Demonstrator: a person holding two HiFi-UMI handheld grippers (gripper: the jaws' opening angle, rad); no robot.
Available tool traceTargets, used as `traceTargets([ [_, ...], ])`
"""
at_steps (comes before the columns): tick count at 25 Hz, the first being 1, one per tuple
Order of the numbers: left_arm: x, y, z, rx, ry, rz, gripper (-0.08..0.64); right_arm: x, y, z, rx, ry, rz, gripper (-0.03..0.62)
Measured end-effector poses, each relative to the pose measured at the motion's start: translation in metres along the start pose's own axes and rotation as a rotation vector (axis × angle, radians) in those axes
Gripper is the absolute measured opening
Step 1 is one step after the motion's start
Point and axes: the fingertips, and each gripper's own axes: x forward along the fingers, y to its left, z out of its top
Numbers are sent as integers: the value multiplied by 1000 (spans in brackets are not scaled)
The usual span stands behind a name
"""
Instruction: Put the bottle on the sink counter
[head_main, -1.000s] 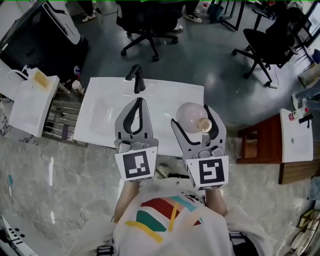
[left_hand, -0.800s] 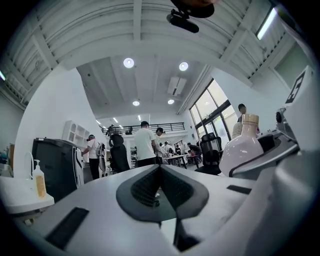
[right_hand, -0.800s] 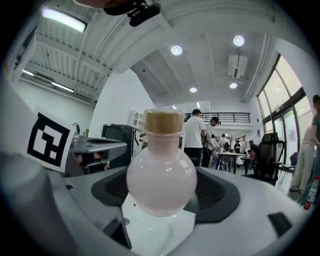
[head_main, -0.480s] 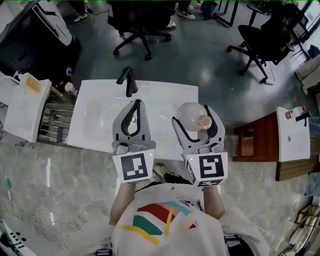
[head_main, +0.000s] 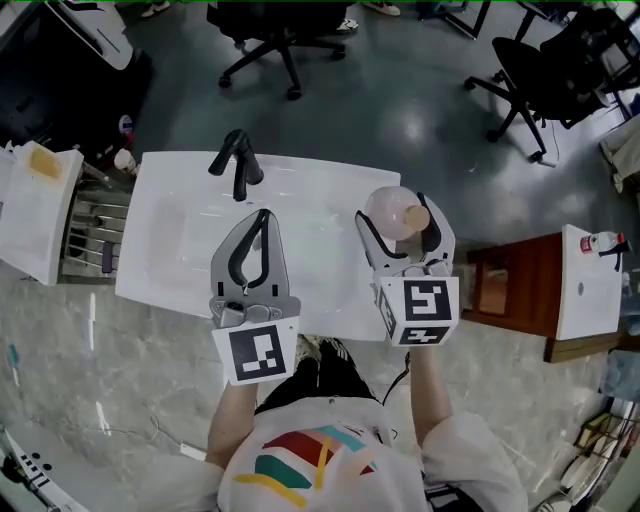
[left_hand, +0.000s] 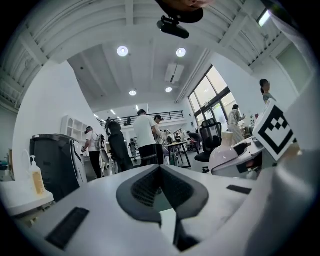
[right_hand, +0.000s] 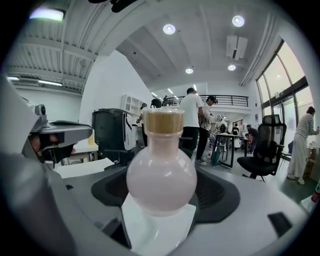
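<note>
Round pale-pink bottle (right_hand: 161, 170), tan cap
Sitting upright, clamped in the right gripper (head_main: 397, 212), over the right end of the white sink counter (head_main: 320, 215).

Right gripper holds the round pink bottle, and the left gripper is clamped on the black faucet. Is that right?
No: the left gripper is shut on nothing, as the left gripper view shows, clear of the black faucet. The right gripper does hold the round pink bottle.

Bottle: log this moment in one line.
right gripper shut on round pale-pink tan-capped bottle | left gripper shut, empty | bottle over white sink counter
</note>
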Motion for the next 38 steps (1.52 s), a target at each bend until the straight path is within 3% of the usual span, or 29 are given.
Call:
traceTargets([
  [12,40,-4,-92,-9,124,-42,17,103,-30,-107,54,181,-2,385],
  [18,47,-14,-113,-18,158,-57,17,127,-40,-147,120,278,14,385],
  [24,53,-25,-126,-36,179,-71,17,143,-46,-168,139,346,15,385],
  [38,41,-37,-142,-26,233,-115,17,152,-38,-197,85,430,17,385],
])
